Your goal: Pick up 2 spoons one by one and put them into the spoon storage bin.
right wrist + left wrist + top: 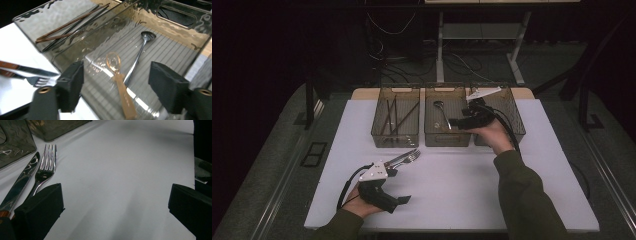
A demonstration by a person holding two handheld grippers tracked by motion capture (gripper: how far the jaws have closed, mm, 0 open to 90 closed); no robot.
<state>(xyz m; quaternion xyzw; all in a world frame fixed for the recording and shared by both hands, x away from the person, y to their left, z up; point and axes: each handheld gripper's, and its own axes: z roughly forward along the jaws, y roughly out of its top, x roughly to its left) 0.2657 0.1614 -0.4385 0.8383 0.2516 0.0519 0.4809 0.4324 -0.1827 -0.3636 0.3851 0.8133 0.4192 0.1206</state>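
Spoons lie in the ribbed, smoky-clear middle bin, centre frame: one amber translucent, one polished steel. Right gripper hangs above them, jaws wide, empty. Left gripper gapes over matte white table.

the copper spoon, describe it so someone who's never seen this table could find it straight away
Three clear bins stand in a row at the table's far edge; look in the middle bin. Two spoons lie on its ribbed floor. The copper spoon is the orange, flat-handled one nearer the open right tool, beside the silver spoon.
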